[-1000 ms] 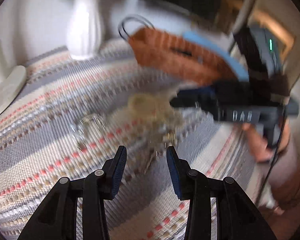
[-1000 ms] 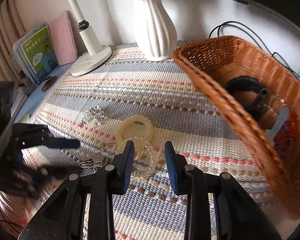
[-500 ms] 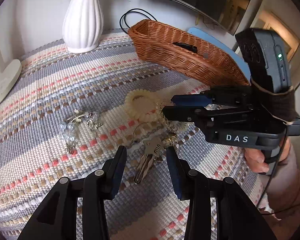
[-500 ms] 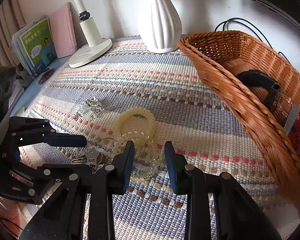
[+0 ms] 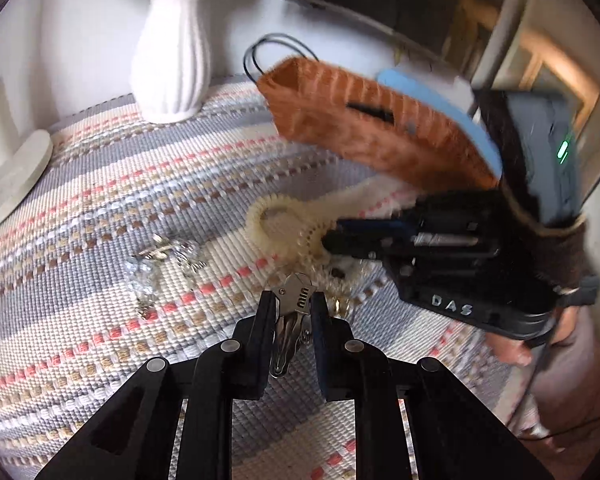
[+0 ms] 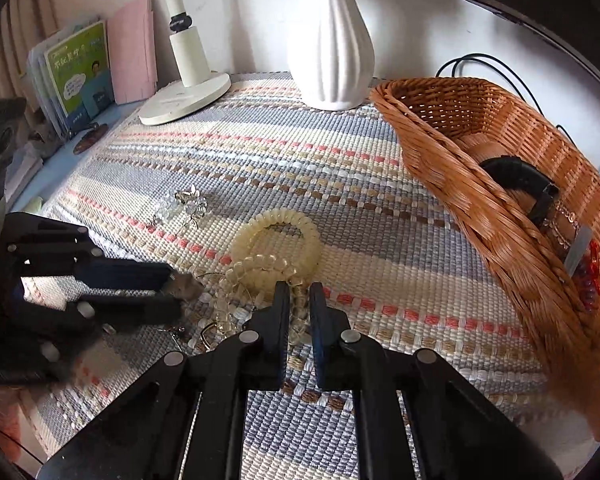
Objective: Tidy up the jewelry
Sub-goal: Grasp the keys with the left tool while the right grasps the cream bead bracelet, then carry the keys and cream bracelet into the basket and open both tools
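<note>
My left gripper (image 5: 293,303) is shut on a silver wrench-shaped clip (image 5: 291,312) on the striped woven mat (image 5: 100,184). My right gripper (image 6: 299,294) is shut on a clear bead bracelet (image 6: 296,316) in a small pile beside a cream coil bracelet (image 6: 278,240). A crystal brooch (image 6: 182,206) lies to the left; it also shows in the left wrist view (image 5: 156,268). The wicker basket (image 6: 500,216) at right holds a black band (image 6: 520,180) and other pieces. The left gripper shows in the right wrist view (image 6: 172,290), the right gripper in the left wrist view (image 5: 332,236).
A white vase (image 6: 328,40) and a lamp base (image 6: 186,96) stand at the back of the mat. Books (image 6: 80,72) lean at the far left. Black cables (image 6: 484,60) run behind the basket.
Both grippers have closed from open: the left on the silver clip, the right on the clear bead bracelet. Both moved lower and closer to the pile.
</note>
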`<state>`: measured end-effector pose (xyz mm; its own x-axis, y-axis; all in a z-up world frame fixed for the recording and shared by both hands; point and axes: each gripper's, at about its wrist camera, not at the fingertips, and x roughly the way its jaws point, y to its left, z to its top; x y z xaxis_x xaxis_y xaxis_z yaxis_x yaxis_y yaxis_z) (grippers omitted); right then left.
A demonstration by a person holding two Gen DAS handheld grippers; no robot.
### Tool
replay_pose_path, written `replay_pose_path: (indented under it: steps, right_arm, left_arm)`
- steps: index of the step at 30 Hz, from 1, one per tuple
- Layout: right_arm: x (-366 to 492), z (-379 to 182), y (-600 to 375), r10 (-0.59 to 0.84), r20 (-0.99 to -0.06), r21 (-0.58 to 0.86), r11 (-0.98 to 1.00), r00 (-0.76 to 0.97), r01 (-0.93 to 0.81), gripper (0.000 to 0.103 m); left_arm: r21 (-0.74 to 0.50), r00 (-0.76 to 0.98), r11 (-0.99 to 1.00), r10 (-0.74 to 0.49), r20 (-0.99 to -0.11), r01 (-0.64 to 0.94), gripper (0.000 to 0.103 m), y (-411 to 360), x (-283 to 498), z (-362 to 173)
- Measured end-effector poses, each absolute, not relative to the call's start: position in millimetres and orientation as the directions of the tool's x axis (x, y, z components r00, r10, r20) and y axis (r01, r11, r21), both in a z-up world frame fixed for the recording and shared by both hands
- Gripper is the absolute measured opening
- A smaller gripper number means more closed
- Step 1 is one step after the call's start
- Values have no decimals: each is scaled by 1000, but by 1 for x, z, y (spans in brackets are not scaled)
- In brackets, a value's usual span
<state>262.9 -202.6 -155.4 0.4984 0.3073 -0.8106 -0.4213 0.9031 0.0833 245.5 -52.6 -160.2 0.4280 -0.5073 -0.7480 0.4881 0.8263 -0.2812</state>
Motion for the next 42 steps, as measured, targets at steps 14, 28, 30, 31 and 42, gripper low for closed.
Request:
replay_pose_path:
  steps: [14, 28, 30, 31, 42]
  right_arm:
    - [236, -107, -227, 332, -702, 96, 921, 630, -378, 12]
    - [226, 6, -371, 87, -533, 68, 996, 841, -60, 12]
    - [235, -3, -390, 51, -553, 80, 997, 831, -8, 12]
    - [238, -7, -397, 33, -562, 78, 997, 826, 13, 12]
    - [314, -87, -435, 2, -692, 105, 990, 722, 98, 11]
  left_arm:
    - [-353, 485, 831, -543, -685, 431, 18, -27, 244, -135]
    - [-304, 530, 740, -652, -542, 599, 18, -141, 279, -5]
    - [-314, 505, 729, -660, -556, 608, 18, -163, 290, -13]
    - [-324, 477, 717, -669, -570, 617, 18, -178, 297, -20]
    - [-302, 330, 684, -630, -703, 664, 18, -274, 307, -106]
